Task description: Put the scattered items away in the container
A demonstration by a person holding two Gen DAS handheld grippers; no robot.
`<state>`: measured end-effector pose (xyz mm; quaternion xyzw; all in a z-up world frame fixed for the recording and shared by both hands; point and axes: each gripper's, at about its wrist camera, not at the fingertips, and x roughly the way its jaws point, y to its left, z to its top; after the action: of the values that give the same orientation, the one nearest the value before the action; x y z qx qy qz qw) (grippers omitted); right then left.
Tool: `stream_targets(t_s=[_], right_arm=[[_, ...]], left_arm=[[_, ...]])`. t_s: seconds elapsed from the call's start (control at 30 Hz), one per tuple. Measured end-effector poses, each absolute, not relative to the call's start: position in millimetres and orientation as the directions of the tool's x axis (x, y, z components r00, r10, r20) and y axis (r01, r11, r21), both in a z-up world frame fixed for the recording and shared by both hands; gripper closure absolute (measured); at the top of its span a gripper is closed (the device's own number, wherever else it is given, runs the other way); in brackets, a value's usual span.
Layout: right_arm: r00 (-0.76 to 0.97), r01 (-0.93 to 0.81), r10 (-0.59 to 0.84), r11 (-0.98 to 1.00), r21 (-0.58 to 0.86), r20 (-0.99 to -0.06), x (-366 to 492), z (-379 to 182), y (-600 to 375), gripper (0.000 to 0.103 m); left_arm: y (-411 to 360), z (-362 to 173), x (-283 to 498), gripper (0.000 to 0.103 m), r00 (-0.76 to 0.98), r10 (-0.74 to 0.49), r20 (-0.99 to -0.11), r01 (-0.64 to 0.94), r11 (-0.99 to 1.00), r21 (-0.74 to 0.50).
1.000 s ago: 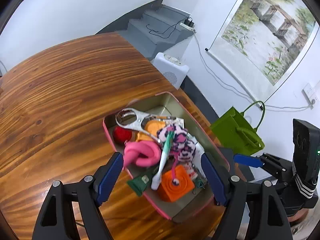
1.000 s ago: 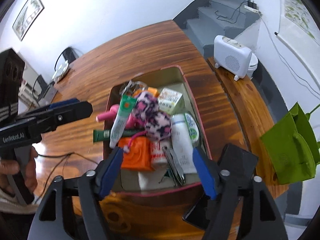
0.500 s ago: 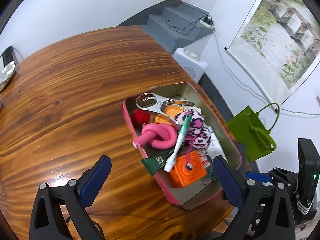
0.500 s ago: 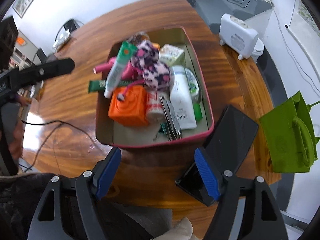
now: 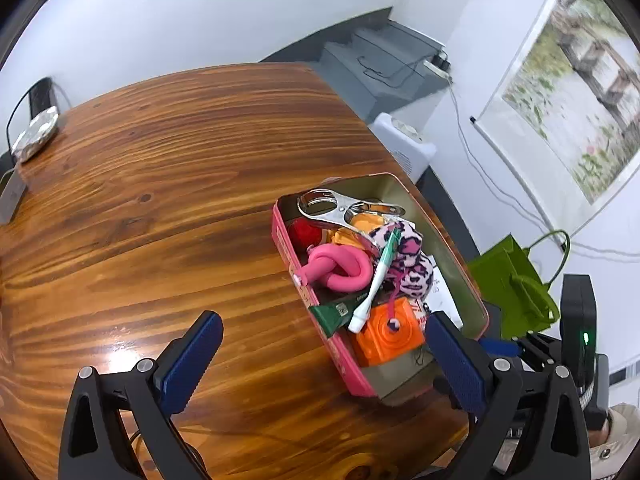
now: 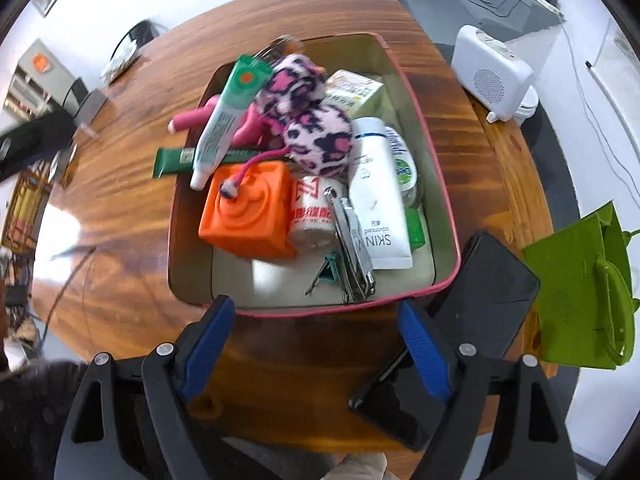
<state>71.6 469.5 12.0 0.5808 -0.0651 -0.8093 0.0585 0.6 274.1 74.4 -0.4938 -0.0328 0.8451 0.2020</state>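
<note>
One tin holds one orange cube and two white tubes.

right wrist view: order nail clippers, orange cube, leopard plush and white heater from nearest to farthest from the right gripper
From the right gripper:
1. Nail clippers, at the tin's near end.
2. Orange cube, left of them.
3. Leopard plush, mid-tin on the pile.
4. White heater, off the table, upper right.

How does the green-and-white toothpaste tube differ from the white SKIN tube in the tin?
The toothpaste tube lies tilted on top of the pile, its cap end out past the tin wall; the white SKIN tube lies low inside, along the right wall. The toothpaste tube is slimmer, with green print; the other is broader and mostly white. Both are squeeze tubes.
</note>
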Motion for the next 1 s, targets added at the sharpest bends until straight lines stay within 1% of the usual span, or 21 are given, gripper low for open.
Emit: stream_targets(t_s=[0.13, 0.3, 0.43, 0.47, 0.57, 0.67, 0.8, 0.9, 1.0], right_arm=[[-0.363, 0.02, -0.169, -0.985, 0.174, -0.916, 49, 12, 468, 0.016], [-0.4, 0.099, -0.283, -0.959, 0.266, -0.872, 26, 16, 451, 0.016], [-0.402, 0.157, -0.318, -0.948, 0.278, -0.859, 23, 21, 439, 0.016], [-0.4, 0.168, -0.313, -0.949, 0.267, -0.861, 25, 22, 437, 0.016], [-0.401, 0.159, -0.236, -0.969, 0.187, -0.885, 34, 27, 437, 0.016], [-0.416, 0.131, -0.213, -0.976, 0.174, -0.884, 38, 37, 444, 0.015], [-0.465, 0.098, -0.163, -0.986, 0.133, -0.87, 41, 58, 449, 0.012], [-0.494, 0.094, -0.157, -0.987, 0.127, -0.855, 41, 69, 452, 0.01], [-0.497, 0.093, -0.154, -0.988, 0.125, -0.854, 39, 69, 452, 0.01]], left_arm=[[268, 70, 0, 0.001, -0.444, 0.352, -0.824, -0.264, -0.93, -0.255], [264, 62, -3, 0.001, -0.435, 0.324, -0.84, -0.216, -0.943, -0.251], [260, 66, -2, 0.001, -0.451, 0.308, -0.837, -0.206, -0.949, -0.239], [259, 67, -2, 0.001, -0.459, 0.302, -0.836, -0.203, -0.951, -0.232], [260, 72, 0, 0.001, -0.486, 0.258, -0.835, -0.189, -0.964, -0.188], [266, 76, 2, 0.001, -0.507, 0.224, -0.832, -0.194, -0.971, -0.143], [274, 84, -2, 0.001, -0.52, 0.224, -0.824, -0.207, -0.969, -0.133], [281, 91, -5, 0.001, -0.535, 0.213, -0.818, -0.209, -0.971, -0.116], [287, 96, -6, 0.001, -0.555, 0.176, -0.813, -0.199, -0.977, -0.075]])
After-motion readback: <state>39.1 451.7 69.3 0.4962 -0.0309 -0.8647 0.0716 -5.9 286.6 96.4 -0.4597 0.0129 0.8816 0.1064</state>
